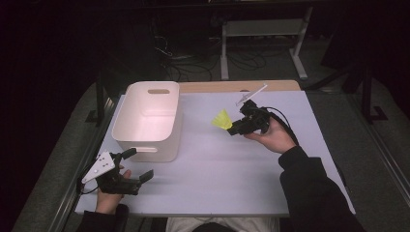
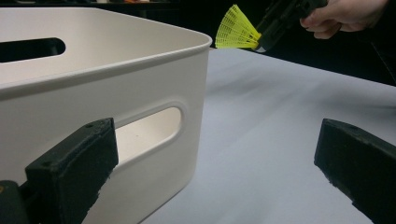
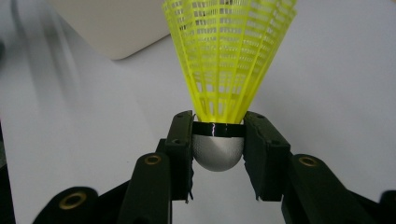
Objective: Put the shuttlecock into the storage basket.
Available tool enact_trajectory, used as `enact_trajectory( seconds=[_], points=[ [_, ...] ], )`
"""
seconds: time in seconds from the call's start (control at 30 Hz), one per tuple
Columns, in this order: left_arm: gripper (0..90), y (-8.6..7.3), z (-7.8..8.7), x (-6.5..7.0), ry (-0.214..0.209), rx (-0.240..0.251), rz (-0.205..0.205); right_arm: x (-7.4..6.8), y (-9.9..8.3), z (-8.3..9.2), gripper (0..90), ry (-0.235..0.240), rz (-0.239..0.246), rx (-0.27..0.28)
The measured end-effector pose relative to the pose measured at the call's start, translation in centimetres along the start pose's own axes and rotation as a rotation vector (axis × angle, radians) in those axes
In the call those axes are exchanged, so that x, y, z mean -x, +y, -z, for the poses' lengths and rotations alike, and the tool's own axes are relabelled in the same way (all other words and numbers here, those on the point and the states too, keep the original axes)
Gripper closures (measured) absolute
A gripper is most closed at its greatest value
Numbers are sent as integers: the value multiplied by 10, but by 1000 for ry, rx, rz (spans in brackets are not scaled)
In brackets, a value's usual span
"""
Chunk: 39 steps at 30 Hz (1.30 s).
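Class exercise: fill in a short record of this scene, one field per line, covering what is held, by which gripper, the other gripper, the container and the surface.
held item: yellow shuttlecock, clamped by its silver-grey base, skirt pointing away from the jaws
holder: right gripper, raised off the table
other gripper: left gripper, jaws wide apart, nothing between them, beside the bin's near wall
container: white bin with slot handles, left part of the table
surface: white table

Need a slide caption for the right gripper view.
Right tool shut on yellow shuttlecock by its cork, above white table, bin behind.
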State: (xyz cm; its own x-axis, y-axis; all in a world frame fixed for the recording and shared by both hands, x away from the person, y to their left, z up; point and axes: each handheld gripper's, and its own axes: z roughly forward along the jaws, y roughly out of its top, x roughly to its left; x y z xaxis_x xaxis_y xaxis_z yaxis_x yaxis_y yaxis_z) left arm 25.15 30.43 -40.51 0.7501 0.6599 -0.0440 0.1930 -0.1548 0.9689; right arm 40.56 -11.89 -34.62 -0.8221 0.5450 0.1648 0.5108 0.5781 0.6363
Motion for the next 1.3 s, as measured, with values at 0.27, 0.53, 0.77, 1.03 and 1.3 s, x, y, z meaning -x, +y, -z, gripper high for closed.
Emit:
enact_trajectory(
  seconds=[0.27, 0.53, 0.77, 1.03, 1.3],
  points=[
    [0, 0, 0, 0, 0, 0, 0, -4, 8, 1, 631, 3, 14, -3],
    [0, 0, 0, 0, 0, 0, 1, -9, 20, 7, 631, 4, 37, 6],
    [0, 0, 0, 0, -1, -1, 0, -15, 30, 8, 631, 7, 64, 8],
    [0, 0, 0, 0, -1, 0, 1, -19, 39, 10, 631, 11, 77, 16],
    [0, 0, 0, 0, 0, -1, 1, -23, 44, 10, 631, 13, 92, 20]
  ],
)
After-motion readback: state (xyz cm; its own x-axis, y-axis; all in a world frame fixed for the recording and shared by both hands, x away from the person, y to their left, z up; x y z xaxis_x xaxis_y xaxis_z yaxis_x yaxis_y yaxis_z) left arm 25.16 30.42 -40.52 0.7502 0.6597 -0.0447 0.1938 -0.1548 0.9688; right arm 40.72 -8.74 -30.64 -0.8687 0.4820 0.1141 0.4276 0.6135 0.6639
